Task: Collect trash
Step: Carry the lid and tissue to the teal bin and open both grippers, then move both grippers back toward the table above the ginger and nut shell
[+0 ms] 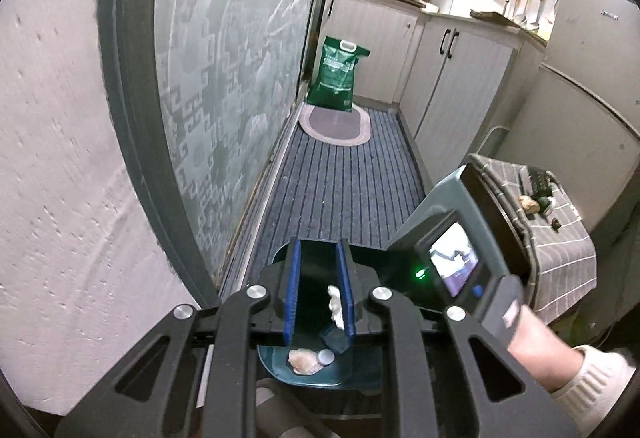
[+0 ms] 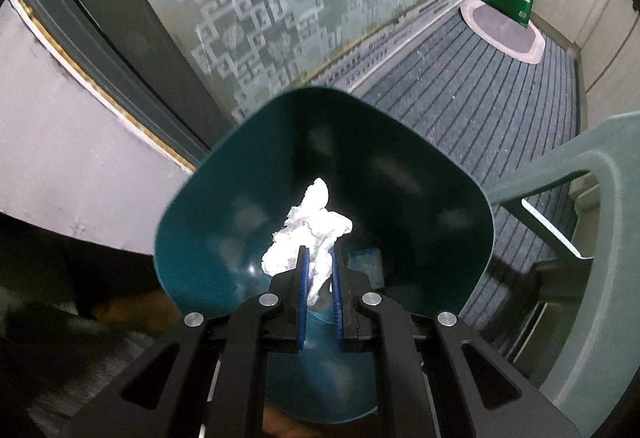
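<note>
A dark teal bin [image 2: 224,198] stands on the floor under both grippers. My right gripper [image 2: 318,250] is shut on a crumpled white tissue [image 2: 308,222] and hangs just over the bin's opening, pointing steeply down. In the left wrist view the same tissue [image 1: 335,304] shows beside the right pad, over the bin [image 1: 304,378]. My left gripper [image 1: 319,244] is above the bin, its blue pads apart with nothing between them. On the bin's floor lie a pale peel piece [image 1: 304,360] and a round cap [image 1: 326,357]. A hand holds the right tool, whose screen [image 1: 454,264] is lit.
A stool draped in a checked cloth [image 1: 560,238] stands at right with small scraps [image 1: 528,204] on it. A frosted glass door [image 1: 224,78] runs along the left. Farther on are a striped runner [image 1: 344,190], an oval mat [image 1: 336,122], a green sack [image 1: 338,74] and cabinets [image 1: 452,86].
</note>
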Demonstrator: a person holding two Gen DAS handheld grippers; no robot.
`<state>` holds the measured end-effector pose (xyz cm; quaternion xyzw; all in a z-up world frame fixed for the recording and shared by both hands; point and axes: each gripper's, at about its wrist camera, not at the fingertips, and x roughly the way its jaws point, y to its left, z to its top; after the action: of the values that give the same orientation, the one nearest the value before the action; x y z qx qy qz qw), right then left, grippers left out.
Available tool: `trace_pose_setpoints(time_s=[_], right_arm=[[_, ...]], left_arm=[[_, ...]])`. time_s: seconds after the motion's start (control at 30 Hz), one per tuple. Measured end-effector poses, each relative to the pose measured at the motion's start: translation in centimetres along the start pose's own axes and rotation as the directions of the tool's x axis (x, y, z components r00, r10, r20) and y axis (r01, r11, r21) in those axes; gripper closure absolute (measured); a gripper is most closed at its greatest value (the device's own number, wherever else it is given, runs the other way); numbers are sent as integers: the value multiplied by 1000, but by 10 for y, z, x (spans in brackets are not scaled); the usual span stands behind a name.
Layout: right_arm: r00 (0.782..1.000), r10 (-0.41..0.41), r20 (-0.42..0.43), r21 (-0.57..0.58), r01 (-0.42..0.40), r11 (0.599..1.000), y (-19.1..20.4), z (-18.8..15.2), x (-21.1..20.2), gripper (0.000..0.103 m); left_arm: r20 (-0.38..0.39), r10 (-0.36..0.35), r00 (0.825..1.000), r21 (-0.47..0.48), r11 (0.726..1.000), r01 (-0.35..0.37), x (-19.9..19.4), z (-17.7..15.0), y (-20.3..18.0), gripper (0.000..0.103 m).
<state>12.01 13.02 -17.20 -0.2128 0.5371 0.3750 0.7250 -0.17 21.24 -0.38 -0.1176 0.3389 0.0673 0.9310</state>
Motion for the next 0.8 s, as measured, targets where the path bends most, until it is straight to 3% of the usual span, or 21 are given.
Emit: trace_pose_setpoints(time_s=[0.1, 0.43, 0.8], right_arm=[[1000, -2, -13, 12, 2, 1000, -4, -2, 4, 82], [999, 13, 33, 5, -13, 1000, -2, -2, -16, 77], [973, 43, 225, -8, -42, 999, -5, 7, -102, 70]], left_arm=[[17, -7, 1000, -1, 1000, 7, -6, 3, 0, 83], [66, -16, 998, -1, 1000, 16, -25, 14, -10, 83], [106, -24, 994, 43, 999, 19, -35, 25, -41, 75]])
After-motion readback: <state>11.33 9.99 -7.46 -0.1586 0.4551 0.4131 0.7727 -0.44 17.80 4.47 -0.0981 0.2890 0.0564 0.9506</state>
